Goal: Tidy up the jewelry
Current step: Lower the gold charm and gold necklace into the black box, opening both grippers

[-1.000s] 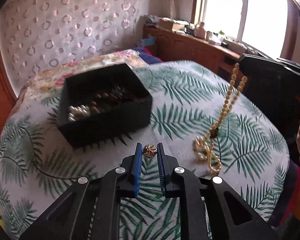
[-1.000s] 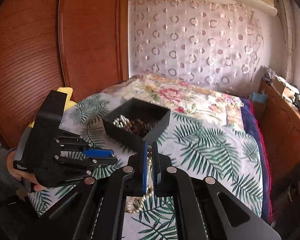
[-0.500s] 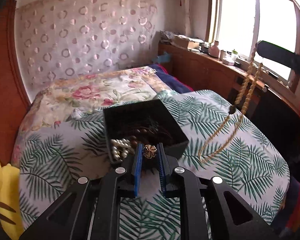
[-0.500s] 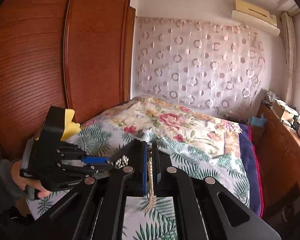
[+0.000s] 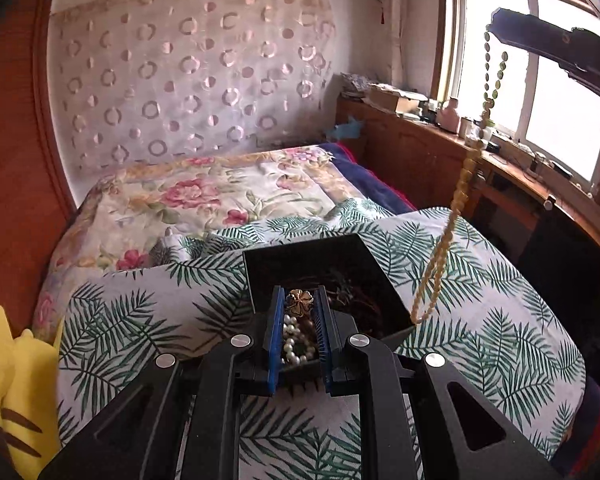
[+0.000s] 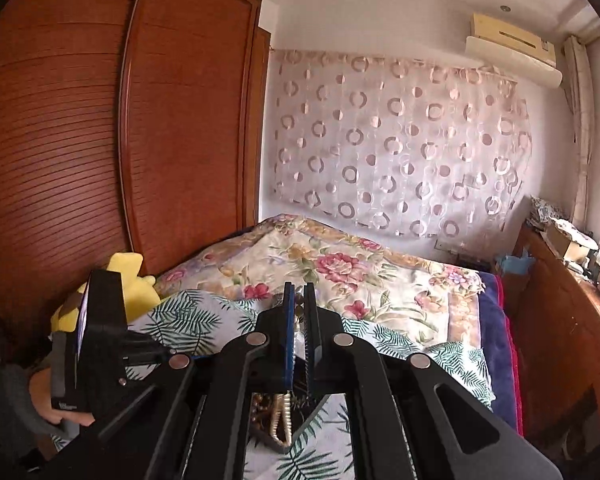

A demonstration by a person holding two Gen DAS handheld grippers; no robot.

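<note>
My left gripper (image 5: 299, 300) is shut on a small gold flower brooch (image 5: 299, 301) and holds it above the near side of the black jewelry box (image 5: 324, 252), which holds white pearls (image 5: 296, 340) and dark beads. My right gripper (image 6: 299, 300) is shut on a long cream bead necklace (image 5: 440, 248). In the left wrist view it hangs from the upper right, with its lower loop level with the box's right corner. In the right wrist view the necklace (image 6: 281, 416) dangles below the fingers over the box (image 6: 268, 438).
The box sits on a palm-leaf cloth (image 5: 480, 320) over a bed with a floral quilt (image 5: 204, 200). A yellow plush toy (image 5: 16, 392) lies at the left. A wooden wardrobe (image 6: 100, 140) and a window-side counter (image 5: 440, 136) flank the bed.
Both grippers have risen. The necklace has been lifted off the cloth and now hangs free by the box. The left gripper has moved with the brooch over the box.
</note>
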